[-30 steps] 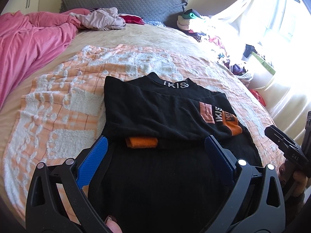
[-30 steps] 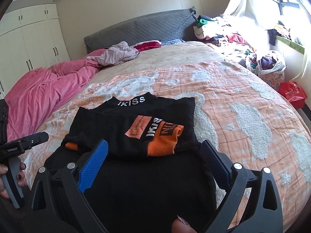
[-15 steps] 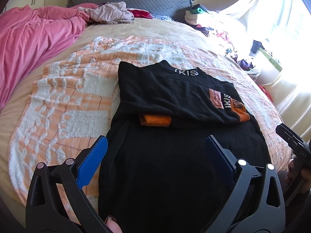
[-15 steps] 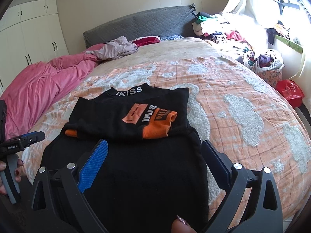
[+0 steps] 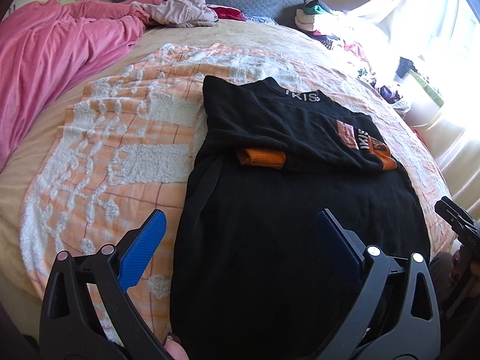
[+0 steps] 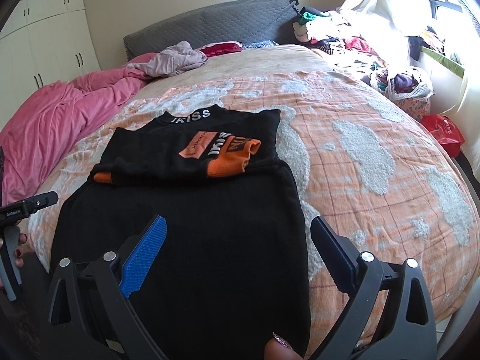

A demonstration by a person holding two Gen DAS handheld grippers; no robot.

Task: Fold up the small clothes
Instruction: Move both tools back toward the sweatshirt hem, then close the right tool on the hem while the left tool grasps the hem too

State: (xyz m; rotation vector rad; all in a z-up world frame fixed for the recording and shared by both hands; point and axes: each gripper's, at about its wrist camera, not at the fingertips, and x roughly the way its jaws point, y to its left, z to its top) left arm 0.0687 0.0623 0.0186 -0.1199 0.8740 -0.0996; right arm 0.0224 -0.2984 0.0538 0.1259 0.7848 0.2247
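A black top (image 5: 285, 216) (image 6: 186, 228) with orange cuffs and white "IKISS" lettering on the collar lies on the bed, its sleeves folded in across the chest. An orange cuff (image 5: 261, 158) pokes out at its left side, another orange cuff (image 6: 231, 162) at the right. My left gripper (image 5: 240, 240) hovers open over the lower left part of the top, holding nothing. Over the lower hem area my right gripper (image 6: 237, 240) is open too, with nothing between its fingers. Each gripper shows at the edge of the other's view, held by a hand.
The top rests on an orange and white textured blanket (image 5: 120, 150) (image 6: 375, 156). A pink duvet (image 5: 45, 60) lies bunched at the left. Crumpled clothes (image 6: 177, 58) sit near the grey headboard (image 6: 210, 27). A heap of laundry (image 6: 345, 39) and a red bag (image 6: 444, 132) are by the window.
Both grippers have drawn back toward the near edge of the bed, so more of the top's lower half shows. Both stay open. The top has not moved.
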